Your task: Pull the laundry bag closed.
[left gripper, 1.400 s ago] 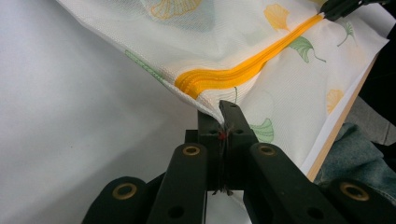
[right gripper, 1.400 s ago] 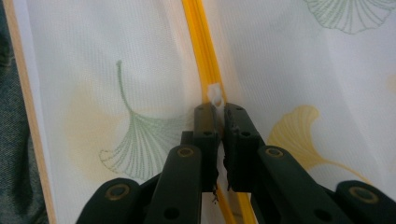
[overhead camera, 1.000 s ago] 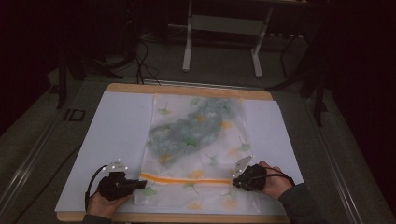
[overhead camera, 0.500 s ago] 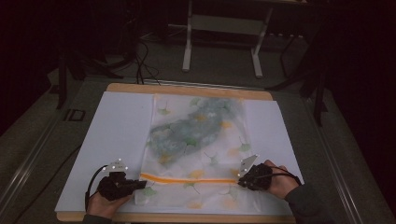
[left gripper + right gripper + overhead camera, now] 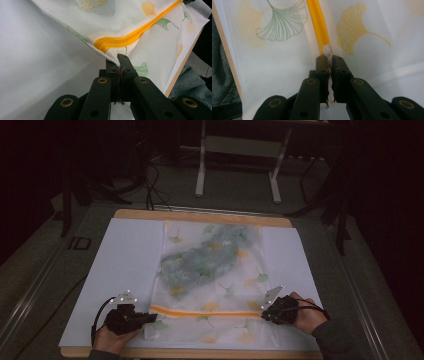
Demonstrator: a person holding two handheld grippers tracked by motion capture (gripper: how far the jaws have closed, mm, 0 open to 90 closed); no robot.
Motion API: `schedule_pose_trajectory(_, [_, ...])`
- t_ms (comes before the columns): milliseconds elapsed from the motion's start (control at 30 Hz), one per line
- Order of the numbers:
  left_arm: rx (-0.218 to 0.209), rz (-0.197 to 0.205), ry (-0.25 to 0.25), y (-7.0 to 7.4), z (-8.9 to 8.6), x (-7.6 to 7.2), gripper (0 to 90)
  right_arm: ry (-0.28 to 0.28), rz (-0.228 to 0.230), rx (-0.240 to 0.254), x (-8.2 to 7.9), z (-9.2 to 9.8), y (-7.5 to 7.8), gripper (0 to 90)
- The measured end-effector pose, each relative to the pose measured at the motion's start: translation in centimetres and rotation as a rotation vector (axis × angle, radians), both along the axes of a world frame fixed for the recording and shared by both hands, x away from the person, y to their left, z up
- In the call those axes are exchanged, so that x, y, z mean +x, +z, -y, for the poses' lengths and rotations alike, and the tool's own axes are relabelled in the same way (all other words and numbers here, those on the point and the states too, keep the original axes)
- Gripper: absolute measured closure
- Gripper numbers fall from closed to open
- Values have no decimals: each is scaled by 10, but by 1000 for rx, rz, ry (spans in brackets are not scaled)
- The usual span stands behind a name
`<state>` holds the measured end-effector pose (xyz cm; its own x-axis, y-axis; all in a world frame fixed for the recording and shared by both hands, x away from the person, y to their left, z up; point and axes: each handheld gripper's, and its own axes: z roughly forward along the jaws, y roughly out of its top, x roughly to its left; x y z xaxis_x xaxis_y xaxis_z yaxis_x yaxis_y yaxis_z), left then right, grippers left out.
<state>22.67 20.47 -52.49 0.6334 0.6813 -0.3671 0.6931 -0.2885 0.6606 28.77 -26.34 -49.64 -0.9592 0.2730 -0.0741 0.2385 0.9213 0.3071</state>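
White ginkgo-leaf mesh bag (image 5: pixel 215 270), orange zipper (image 5: pixel 205 311)

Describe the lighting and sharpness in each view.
High view: dim and grainy, dark surroundings, only the white sheet lit. Left gripper view: bright, even light; the white mesh leaf-print bag and its orange zipper are crisp, the left gripper sharp. Right gripper view: bright; the right gripper is clear, the white zipper pull slightly soft.
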Motion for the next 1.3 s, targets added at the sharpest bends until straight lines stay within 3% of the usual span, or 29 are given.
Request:
schedule_pose_trajectory(300, [-3,-4,-1,-1,0,0,884,-36,-8,-6,-1,22,1,846])
schedule_pose_trajectory(467, [3,-8,-11,-1,1,0,881,-50,-15,18,-2,27,1,844])
schedule_pose_trajectory(667, [12,6,2,-1,-1,-1,761,-82,-21,51,-1,28,-2,739])
schedule_pose_trajectory(833, [11,20,20,1,-4,-2,687,-104,-39,106,-1,31,-4,669])
schedule_pose_trajectory(1100, [12,56,89,4,-17,-4,612,-172,-4,227,0,40,-5,609])
schedule_pose_trajectory(1200, [23,75,121,4,-22,-4,606,-205,15,253,1,43,-6,591])
schedule_pose_trajectory(1300, [64,104,168,3,-24,-4,593,-250,37,281,2,45,-8,572])
